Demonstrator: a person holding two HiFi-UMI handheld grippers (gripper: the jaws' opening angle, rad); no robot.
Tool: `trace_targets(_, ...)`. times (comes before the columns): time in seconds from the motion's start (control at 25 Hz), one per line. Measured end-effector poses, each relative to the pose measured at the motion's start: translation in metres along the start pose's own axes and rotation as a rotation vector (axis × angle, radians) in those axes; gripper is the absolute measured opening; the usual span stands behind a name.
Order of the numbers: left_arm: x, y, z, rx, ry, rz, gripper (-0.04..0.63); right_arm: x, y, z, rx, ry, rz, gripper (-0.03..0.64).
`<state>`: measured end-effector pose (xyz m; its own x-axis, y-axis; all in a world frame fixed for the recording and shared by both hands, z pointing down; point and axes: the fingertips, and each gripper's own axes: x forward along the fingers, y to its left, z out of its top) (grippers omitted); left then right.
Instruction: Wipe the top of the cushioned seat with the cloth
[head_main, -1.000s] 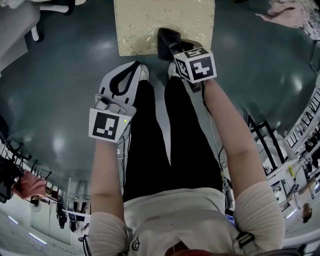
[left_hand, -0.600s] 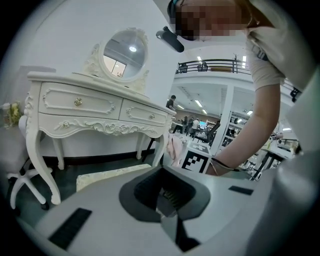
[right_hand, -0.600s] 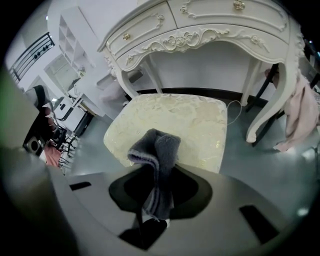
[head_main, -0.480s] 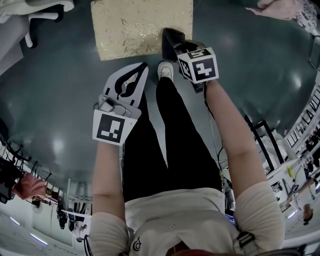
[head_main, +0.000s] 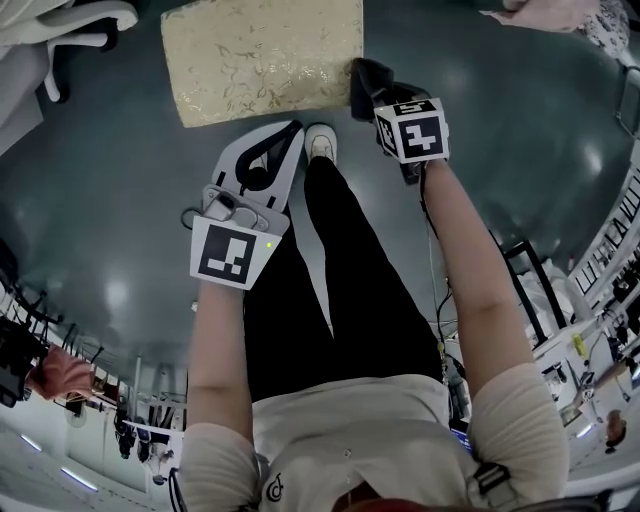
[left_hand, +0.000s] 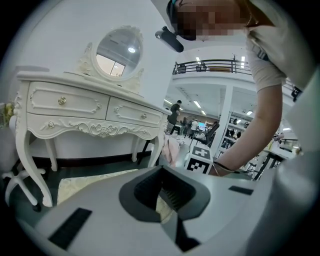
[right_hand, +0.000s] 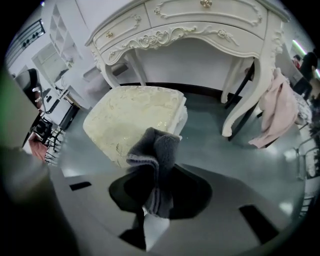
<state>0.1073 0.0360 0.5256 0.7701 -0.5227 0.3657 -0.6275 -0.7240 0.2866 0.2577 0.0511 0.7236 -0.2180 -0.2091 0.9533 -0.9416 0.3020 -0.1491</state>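
A dark grey folded cloth (right_hand: 152, 162) is pinched between the jaws of the right gripper (head_main: 372, 88), its bunched end sticking up past the jaw tips. Directly ahead of those jaws is the square cushioned seat with cream, leaf-patterned fabric (right_hand: 132, 115). The cloth is at the seat's near corner, and it is unclear whether the two touch. In the head view the seat (head_main: 260, 55) lies beyond both grippers, on a dark teal floor (head_main: 100, 200).

The left gripper (head_main: 290, 135) has its jaws pressed together with nothing between them. It is held short of the seat's near edge, above a white shoe (head_main: 320, 142).

Farther ahead of the right jaws, behind the seat, stands a white carved dressing table with curved legs (right_hand: 200, 25). A pale pink garment (right_hand: 280, 112) hangs beside its leg, to the right of the jaws. The left gripper view shows an oval mirror (left_hand: 119, 50) on top of the table.
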Motion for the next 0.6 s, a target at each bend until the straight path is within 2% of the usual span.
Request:
trace_targets(0.16,0.002,-0.003,0.005,0.047,0.015,-0.012,0.012,-0.018,-0.010,0.007,0.006,-0.053,-0.026,0.083)
trace_targets(0.28,-0.006,-0.003,0.018,0.032,-0.007,-0.007,0.012,-0.042,-0.002,0.017,0.001,-0.100,-0.020,0.083)
trace_targets(0.6,-0.047,0.010,0.088,0.072,-0.067,0.030,0.012,-0.126,0.040,0.064,0.021,-0.240,0.012,0.083)
